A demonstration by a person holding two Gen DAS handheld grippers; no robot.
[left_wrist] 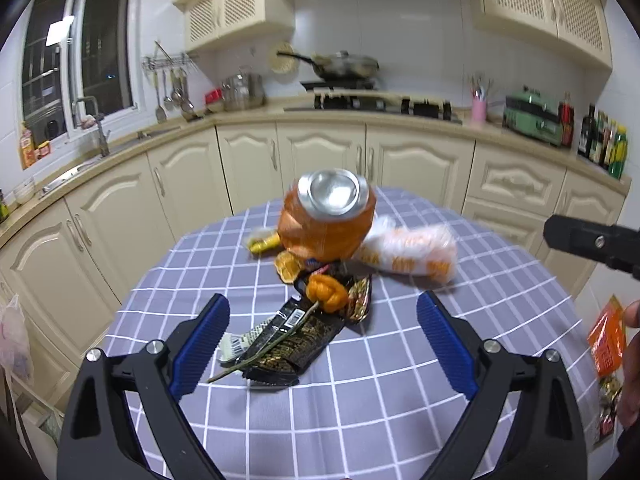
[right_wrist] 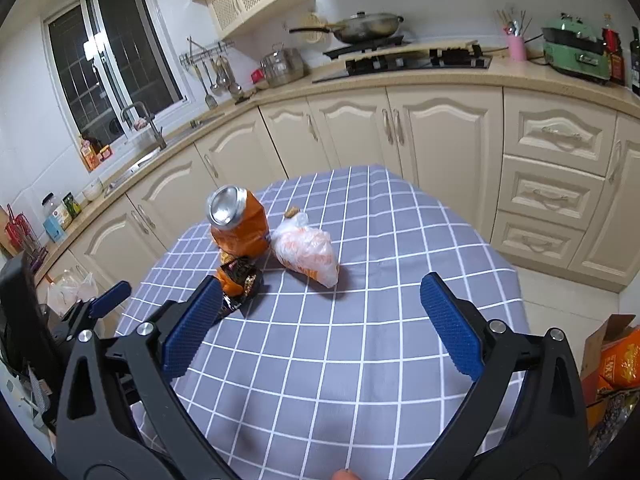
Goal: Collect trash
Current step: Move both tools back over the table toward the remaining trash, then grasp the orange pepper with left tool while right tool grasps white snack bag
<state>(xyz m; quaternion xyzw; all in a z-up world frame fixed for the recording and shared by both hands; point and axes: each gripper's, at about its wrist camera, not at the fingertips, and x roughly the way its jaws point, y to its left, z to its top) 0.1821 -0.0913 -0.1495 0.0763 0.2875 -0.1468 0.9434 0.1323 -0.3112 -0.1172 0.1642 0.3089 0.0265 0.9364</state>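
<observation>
A dented orange can (left_wrist: 328, 220) stands on the checked tablecloth (left_wrist: 360, 380), also in the right wrist view (right_wrist: 238, 224). A white and orange plastic bag (left_wrist: 412, 254) lies right of it (right_wrist: 306, 254). In front lie black snack wrappers (left_wrist: 296, 340), an orange peel knot (left_wrist: 326, 292), a dried orange slice (left_wrist: 287, 266) and a yellow scrap (left_wrist: 262, 242). The wrappers also show in the right wrist view (right_wrist: 240, 280). My left gripper (left_wrist: 323, 340) is open above the wrappers. My right gripper (right_wrist: 320, 320) is open and empty, over bare cloth near the bag.
Cream kitchen cabinets (right_wrist: 440, 132) and a counter with sink, stove and bottles ring the table. A cardboard box with orange packets (right_wrist: 616, 360) stands on the floor to the right. A plastic bag (left_wrist: 14, 340) hangs at the left.
</observation>
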